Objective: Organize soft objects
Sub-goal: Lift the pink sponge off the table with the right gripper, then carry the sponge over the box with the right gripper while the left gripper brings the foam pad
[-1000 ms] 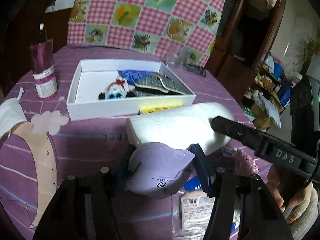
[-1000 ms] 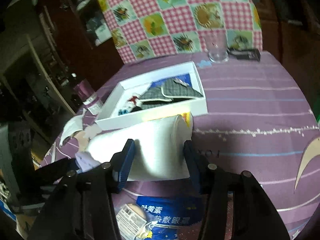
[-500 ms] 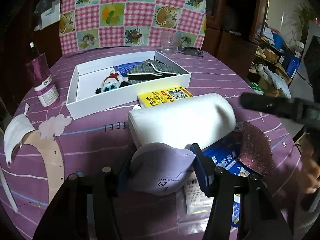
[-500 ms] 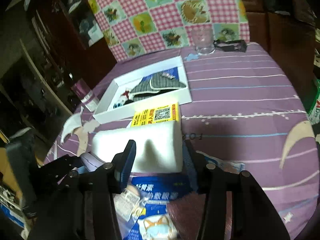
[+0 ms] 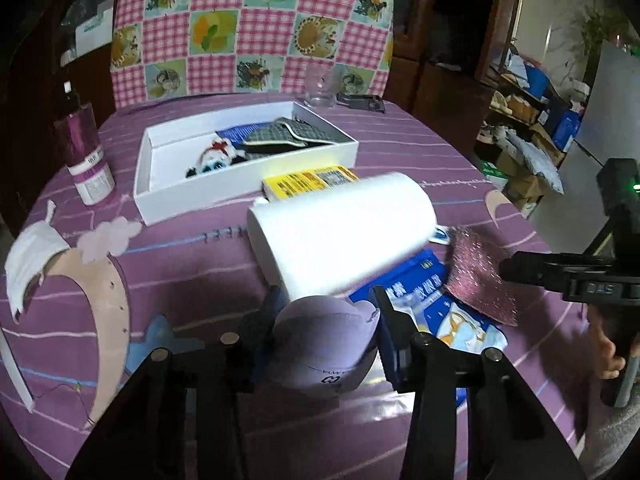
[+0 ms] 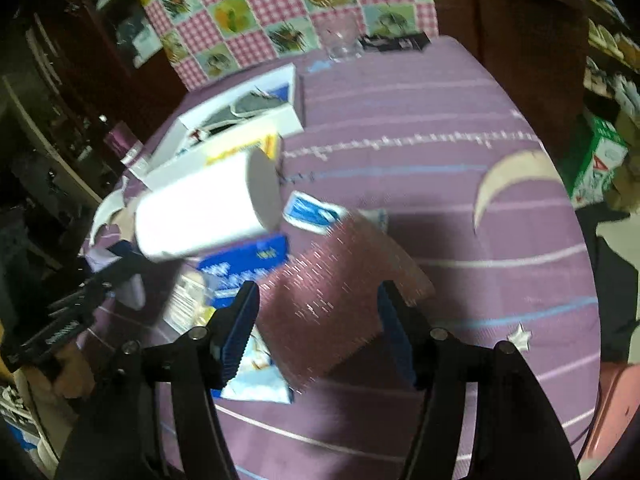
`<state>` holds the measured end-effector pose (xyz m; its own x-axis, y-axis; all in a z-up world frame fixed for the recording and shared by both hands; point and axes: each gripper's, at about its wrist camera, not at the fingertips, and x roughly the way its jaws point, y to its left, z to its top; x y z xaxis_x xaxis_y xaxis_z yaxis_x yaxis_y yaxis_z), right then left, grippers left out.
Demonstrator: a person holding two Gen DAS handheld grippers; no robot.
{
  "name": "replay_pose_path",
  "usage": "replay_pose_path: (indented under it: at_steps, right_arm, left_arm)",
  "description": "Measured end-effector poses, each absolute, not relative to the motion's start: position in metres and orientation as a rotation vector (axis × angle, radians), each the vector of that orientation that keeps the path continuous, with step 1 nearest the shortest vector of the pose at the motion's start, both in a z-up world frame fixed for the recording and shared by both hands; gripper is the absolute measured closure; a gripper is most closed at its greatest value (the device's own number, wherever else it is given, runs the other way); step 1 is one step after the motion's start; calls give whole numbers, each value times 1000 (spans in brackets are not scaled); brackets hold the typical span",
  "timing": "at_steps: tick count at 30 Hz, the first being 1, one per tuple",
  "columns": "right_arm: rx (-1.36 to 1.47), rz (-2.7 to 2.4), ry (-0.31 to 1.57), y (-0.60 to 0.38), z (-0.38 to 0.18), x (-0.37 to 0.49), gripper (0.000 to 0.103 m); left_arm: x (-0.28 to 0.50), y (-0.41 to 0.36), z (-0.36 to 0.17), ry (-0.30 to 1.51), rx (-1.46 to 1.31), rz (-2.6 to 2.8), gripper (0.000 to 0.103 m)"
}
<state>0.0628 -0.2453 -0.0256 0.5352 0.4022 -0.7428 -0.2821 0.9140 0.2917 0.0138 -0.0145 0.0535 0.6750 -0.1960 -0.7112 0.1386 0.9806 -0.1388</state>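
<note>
Left gripper (image 5: 326,336) jaws closing on lavender mask (image 5: 326,342) at near table edge. Right gripper (image 6: 320,328) jaws opening, straddling glittery pink pad (image 6: 340,300), pads apart from it. White box (image 5: 168,204) lay toward far edge, beyond paper roll (image 5: 340,236).

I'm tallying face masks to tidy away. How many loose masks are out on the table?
2. A lilac mask sits between the left gripper jaws, which are closing on it; a white mask lies at the table's left edge. Others may be hidden.

The blue packet (image 5: 424,300) lies partly hidden under the white roll (image 5: 340,236) and sparkly cloth (image 5: 478,276). The right view is motion-blurred.
</note>
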Motion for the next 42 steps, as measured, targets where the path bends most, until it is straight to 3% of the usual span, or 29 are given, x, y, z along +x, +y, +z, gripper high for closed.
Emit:
replay_pose_path:
  at_steps: [8,13,16,18,20,22,27,42]
  right_arm:
    - [87,360,922,-237,-32,62,40]
    - [-55,339,919,-215,-40,58,23]
    - [-150,291,919,-202,-47,56,24]
    - [-188,263,913,-198,-49,54,30]
    - [-177,228,917,-203,-47,54,46]
    - [-143,199,923,-213,-45,55,68]
    - [-120,217,908,-223,-37,49,73]
    - [-120,314,823,-197,21,34,73]
  left_arm:
    - [12,-35,38,869,-38,-256,63]
    - [11,-44,31,886,-5,-252,63]
    - [11,-42,32,885,-14,-252,63]
    - [12,-41,32,888,-21,-252,63]
    - [12,-41,32,889,-20,-251,63]
    - [12,-41,32,886,-22,-253,63]
    - [12,-40,34,872,-26,-253,65]
    - [11,-40,66,833,-22,-168,72]
